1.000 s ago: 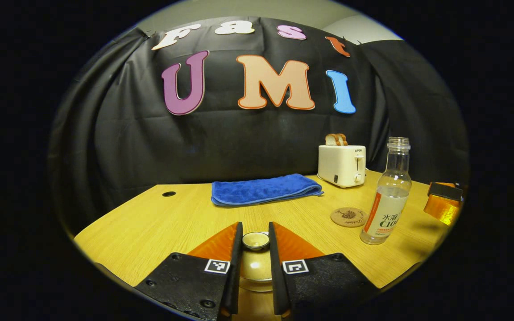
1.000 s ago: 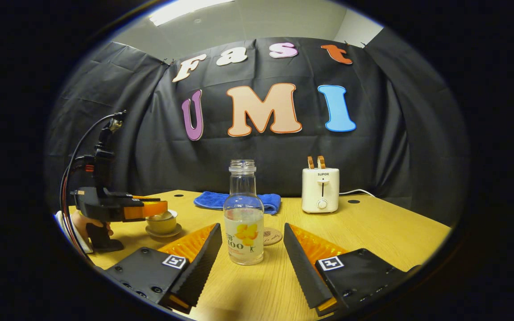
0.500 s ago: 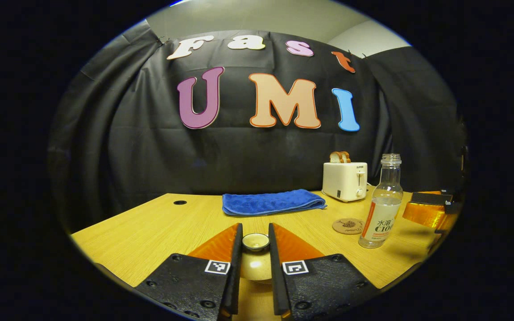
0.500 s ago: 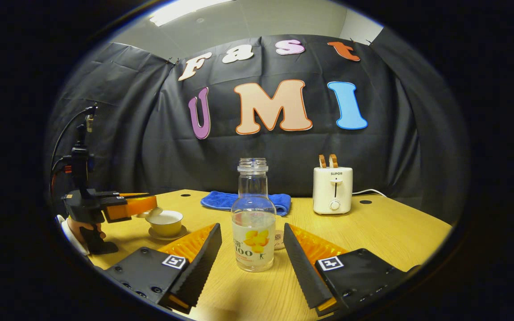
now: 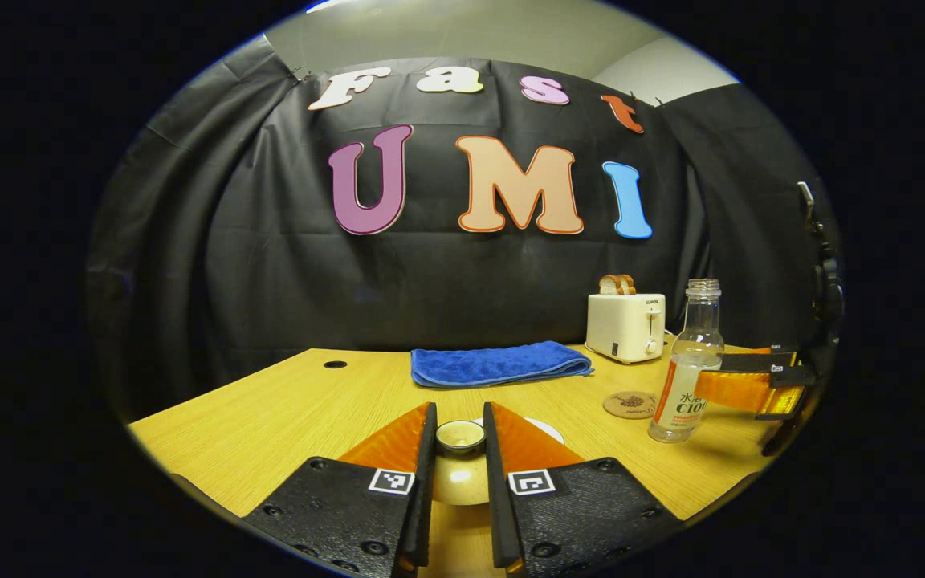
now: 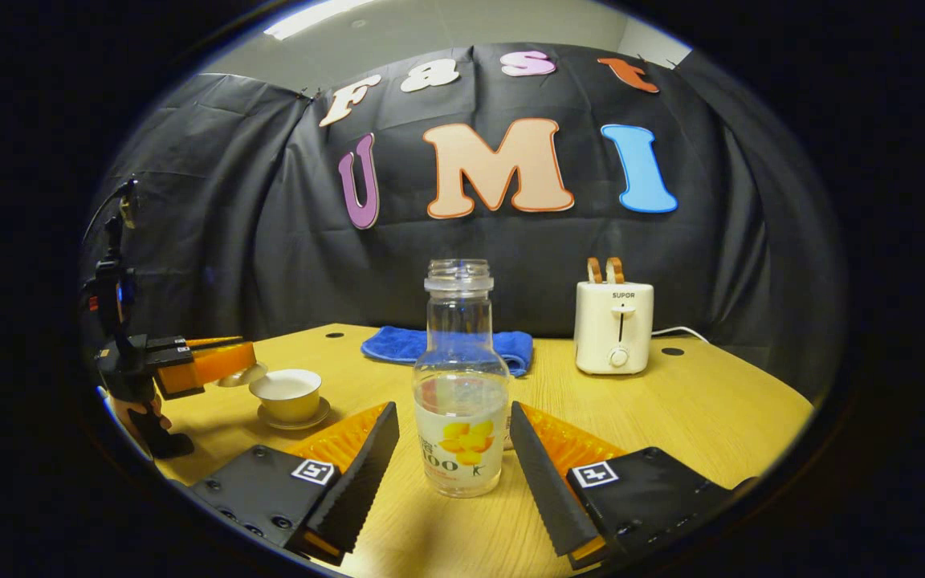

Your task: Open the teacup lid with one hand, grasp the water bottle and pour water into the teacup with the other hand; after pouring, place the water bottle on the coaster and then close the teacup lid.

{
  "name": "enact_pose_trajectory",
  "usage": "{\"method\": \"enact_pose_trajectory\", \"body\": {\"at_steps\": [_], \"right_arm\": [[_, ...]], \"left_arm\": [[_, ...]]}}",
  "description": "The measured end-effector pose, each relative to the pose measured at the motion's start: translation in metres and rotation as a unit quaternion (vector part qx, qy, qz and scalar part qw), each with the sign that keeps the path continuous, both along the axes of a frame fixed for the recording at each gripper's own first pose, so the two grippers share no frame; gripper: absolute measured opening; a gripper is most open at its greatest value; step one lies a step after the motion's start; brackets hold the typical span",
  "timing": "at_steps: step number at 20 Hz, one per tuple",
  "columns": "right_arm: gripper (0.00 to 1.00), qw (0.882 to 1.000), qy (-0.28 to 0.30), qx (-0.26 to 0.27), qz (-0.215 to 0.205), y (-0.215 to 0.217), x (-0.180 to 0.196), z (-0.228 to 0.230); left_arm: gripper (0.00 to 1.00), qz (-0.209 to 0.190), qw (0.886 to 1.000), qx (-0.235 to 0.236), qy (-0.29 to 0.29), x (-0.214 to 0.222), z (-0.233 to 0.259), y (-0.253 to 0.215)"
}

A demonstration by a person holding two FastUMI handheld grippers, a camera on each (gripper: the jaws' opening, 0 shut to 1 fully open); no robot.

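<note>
Left gripper point(image 5: 459, 457) was clamped on the knob of the teacup lid point(image 5: 460, 436), both fingers pressed against it in the left gripper view. From the right gripper view the same gripper point(image 6: 226, 363) held the lid point(image 6: 242, 376) in the air, up and to the left of the teacup point(image 6: 286, 394), clear of the rim. The cup stood uncovered on its saucer point(image 6: 294, 421) on the wooden table point(image 6: 711, 409), pale inside; whether it held liquid could not be told. A hand point(image 6: 141, 409) gripped the handle of that tool at the table's left edge. Right gripper point(image 6: 450, 449) was spread wide, its fingers either side of the water bottle point(image 6: 461, 385) and not touching it, the bottle standing upright between them, uncapped, partly filled. In the left gripper view the bottle point(image 5: 687, 369) stood on the table just right of the round coaster point(image 5: 629, 404), not on it, with the right gripper point(image 5: 751, 384) closing round it from the right side. At the back of the table lay a folded blue towel point(image 5: 501, 363) and, to its right, a white toaster point(image 5: 625, 325) with bread slices in its slots. A cable ran from the toaster across the table in the right gripper view.
</note>
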State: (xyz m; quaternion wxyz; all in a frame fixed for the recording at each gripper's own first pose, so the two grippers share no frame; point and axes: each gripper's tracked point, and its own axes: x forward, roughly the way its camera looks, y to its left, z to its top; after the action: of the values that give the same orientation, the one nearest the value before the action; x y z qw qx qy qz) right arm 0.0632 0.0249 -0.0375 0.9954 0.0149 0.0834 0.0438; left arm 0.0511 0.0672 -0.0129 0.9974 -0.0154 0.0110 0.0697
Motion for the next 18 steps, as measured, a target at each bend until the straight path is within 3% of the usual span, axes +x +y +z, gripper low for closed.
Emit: {"method": "enact_pose_trajectory", "body": {"at_steps": [9,15,18], "right_arm": [[0.91,1.000,0.000,-0.004,0.014,0.003,0.010,0.001],[0.87,0.999,0.017,-0.014,0.026,0.009,0.014,-0.006],[0.90,0.999,0.034,-0.003,0.021,0.005,0.017,-0.012]], "left_arm": [[0.28,-0.022,1.000,0.001,-0.002,-0.009,0.000,0.000],[0.28,-0.010,1.000,0.002,-0.001,-0.011,-0.002,0.003],[0.28,-0.007,1.000,0.002,-0.001,-0.010,-0.001,0.004]]}}
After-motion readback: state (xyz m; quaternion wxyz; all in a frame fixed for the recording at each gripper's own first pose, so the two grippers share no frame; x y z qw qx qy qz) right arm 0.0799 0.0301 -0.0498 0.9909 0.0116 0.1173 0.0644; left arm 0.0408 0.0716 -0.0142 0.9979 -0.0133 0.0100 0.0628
